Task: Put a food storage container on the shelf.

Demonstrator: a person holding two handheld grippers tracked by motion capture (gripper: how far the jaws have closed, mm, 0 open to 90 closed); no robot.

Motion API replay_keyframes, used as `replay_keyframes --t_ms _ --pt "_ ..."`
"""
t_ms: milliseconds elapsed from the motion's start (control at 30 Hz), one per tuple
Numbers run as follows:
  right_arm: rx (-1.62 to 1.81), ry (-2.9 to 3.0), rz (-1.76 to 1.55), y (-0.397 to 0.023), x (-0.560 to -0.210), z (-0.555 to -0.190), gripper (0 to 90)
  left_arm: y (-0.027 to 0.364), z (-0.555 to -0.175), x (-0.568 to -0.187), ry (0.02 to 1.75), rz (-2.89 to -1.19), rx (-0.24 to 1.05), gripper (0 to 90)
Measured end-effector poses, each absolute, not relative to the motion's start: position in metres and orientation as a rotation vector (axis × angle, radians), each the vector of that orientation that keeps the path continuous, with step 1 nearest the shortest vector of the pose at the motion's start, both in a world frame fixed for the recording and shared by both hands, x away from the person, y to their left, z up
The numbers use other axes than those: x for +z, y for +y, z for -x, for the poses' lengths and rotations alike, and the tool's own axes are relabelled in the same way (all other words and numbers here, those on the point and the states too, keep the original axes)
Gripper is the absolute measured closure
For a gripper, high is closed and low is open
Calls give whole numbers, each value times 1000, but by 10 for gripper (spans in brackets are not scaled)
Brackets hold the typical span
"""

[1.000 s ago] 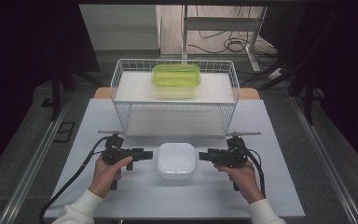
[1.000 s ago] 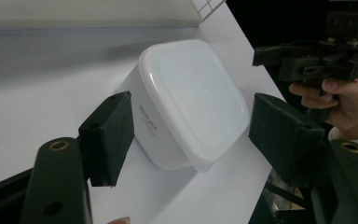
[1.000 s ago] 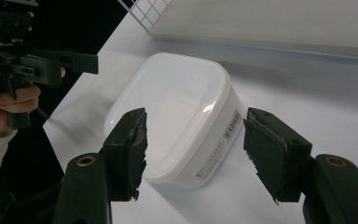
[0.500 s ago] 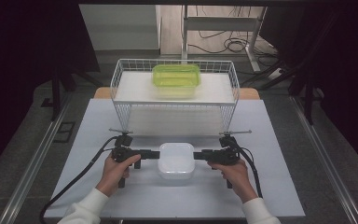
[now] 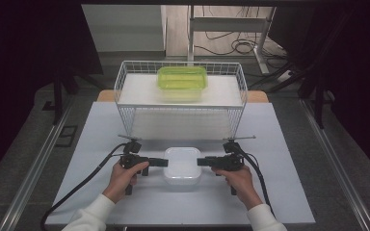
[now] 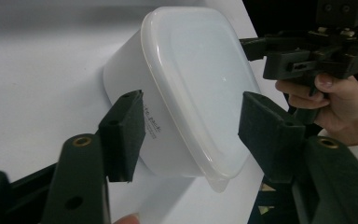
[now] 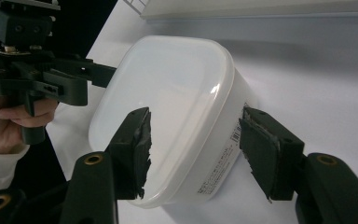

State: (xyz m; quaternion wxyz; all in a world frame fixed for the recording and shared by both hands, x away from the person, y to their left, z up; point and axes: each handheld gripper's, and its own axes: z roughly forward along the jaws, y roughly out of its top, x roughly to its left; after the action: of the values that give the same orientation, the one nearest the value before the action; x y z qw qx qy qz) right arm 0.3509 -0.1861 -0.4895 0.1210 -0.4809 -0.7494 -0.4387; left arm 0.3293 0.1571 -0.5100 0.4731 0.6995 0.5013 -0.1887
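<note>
A white lidded box (image 5: 182,165) sits on the near middle of the bench (image 5: 101,130), its lid on and facing up. It stands between the two claws, one at each short end.

The left claw (image 5: 163,162) lies level and points at the box's left end. In the left gripper view its jaws straddle the end of the box (image 6: 186,88), one pad beside the wall near the small printed label, the other out past the lid's rim; a gap shows on both sides, so nothing is gripped. The jaws have just been closing, with the box end between them.

The right claw (image 5: 202,161) mirrors it from the other end. In the right gripper view its jaws (image 7: 193,149) also stand to either side of the box (image 7: 177,107), one pad over the lid side, the other just off the labelled wall. They too have just been closing around the box, half wide, not pressing.

Beyond the box, a white wire basket (image 5: 125,79) stands at the far edge of the bench, and a green lidded tub (image 5: 181,79) rests in it.
</note>
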Motion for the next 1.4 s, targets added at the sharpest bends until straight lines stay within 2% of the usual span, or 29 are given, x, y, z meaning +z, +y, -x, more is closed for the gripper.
replay_keyframes --t_ms 633,700,900,1400 --pt "-1265 -2070 1397 -189 -502 -355 571 165 -333 -522 1222 -1624 -586 581" --pt "-1264 -2058 1386 -189 -503 -355 610 164 -333 -524 1219 -1619 -600 628" --pt "-1267 -2025 1395 -190 -504 -355 650 164 -333 -526 1230 -1616 -607 688" --pt "-1274 -1988 1422 -192 -501 -352 695 164 -328 -522 1252 -1594 -592 730"
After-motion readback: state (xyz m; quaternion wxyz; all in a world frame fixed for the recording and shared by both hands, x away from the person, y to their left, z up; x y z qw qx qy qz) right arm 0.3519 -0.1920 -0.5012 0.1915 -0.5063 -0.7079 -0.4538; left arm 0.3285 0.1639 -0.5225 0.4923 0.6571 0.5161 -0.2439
